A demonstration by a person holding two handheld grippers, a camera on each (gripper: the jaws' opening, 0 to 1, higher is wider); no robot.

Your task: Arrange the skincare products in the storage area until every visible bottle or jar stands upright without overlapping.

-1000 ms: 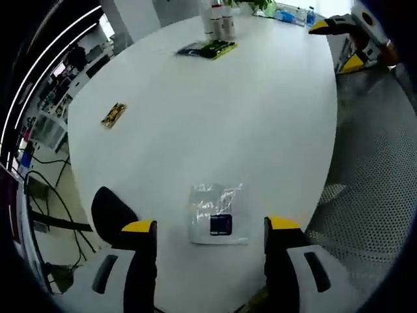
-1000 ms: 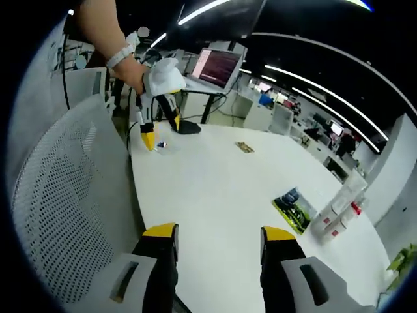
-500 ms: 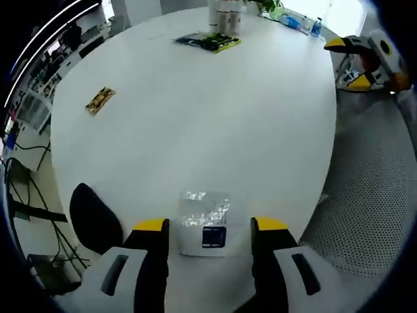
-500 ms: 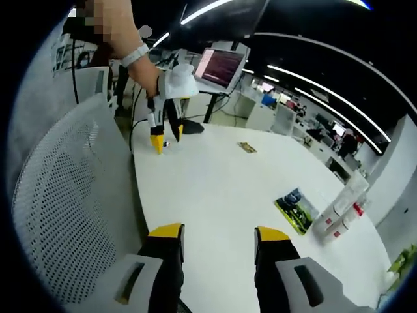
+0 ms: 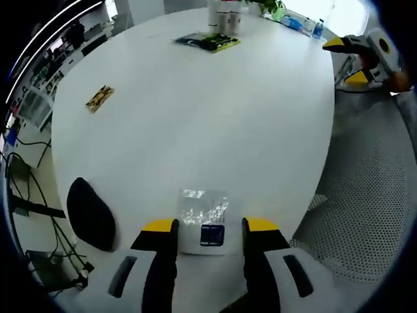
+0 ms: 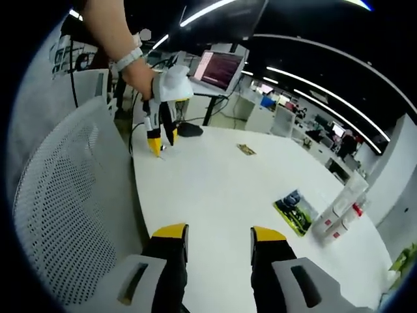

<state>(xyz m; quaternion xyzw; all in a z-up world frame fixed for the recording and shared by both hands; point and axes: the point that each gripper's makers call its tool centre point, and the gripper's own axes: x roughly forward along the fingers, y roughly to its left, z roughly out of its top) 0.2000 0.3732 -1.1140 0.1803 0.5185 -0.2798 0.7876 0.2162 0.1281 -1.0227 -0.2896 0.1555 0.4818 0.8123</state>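
Left gripper view puts my left gripper (image 5: 202, 226) low in the frame, its yellow-tipped jaws parted on either side of a clear plastic sachet with a dark blue label (image 5: 204, 220); the label is too small to read, and I cannot tell whether the tips touch it. The sachet lies near the edge of the white oval table (image 5: 195, 111), beside a white mesh chair (image 5: 365, 215). At top centre stand the white skincare bottles (image 5: 225, 12), upright, with a green-and-black flat packet (image 5: 207, 42) before them and a small gold packet (image 5: 98, 98) at upper left. Bare table spreads between. In the right gripper view my right gripper (image 6: 212, 233) hangs released over the table edge.
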